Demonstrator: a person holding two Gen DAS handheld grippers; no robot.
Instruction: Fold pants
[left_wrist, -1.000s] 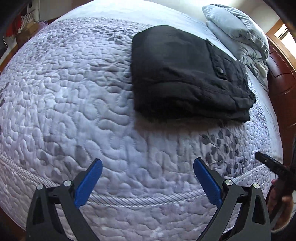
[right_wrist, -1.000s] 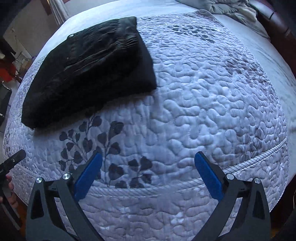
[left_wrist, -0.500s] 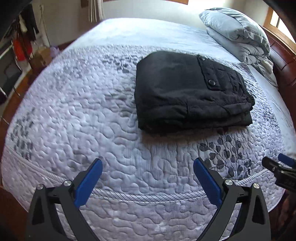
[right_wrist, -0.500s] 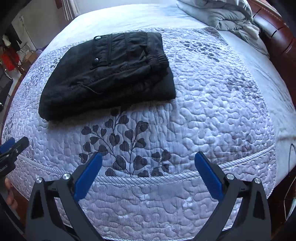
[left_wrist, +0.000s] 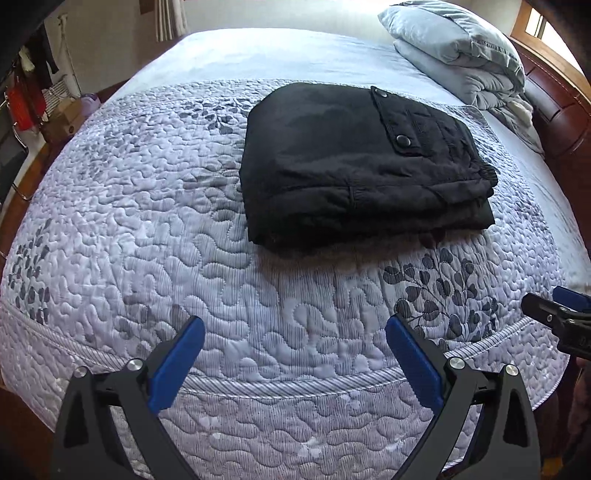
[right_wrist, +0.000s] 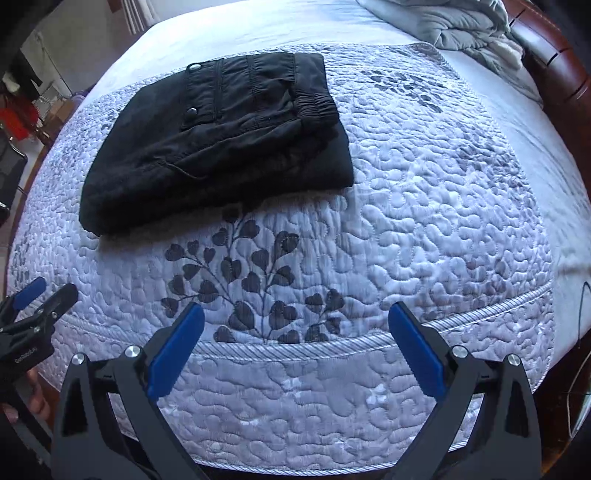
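The black pants (left_wrist: 354, 166) lie folded into a compact rectangle on the quilted bed, pocket flap with snaps on top. They also show in the right wrist view (right_wrist: 221, 136), upper left. My left gripper (left_wrist: 295, 332) is open and empty, held back over the bed's near edge, well short of the pants. My right gripper (right_wrist: 295, 321) is open and empty over the leaf pattern near the edge. The right gripper shows at the right edge of the left wrist view (left_wrist: 561, 317); the left gripper shows at the left edge of the right wrist view (right_wrist: 40, 302).
The grey-white quilt (left_wrist: 147, 221) covers the bed. Folded grey bedding and a pillow (left_wrist: 461, 51) sit at the head, by a dark wooden headboard (left_wrist: 561, 110). Clutter and boxes (left_wrist: 55, 110) stand on the floor at the left. A thin cable (right_wrist: 580, 314) hangs at the right.
Both grippers have pulled back and risen away from the pants, so the pants look smaller and farther. Both stay open and empty. The pants have not moved.
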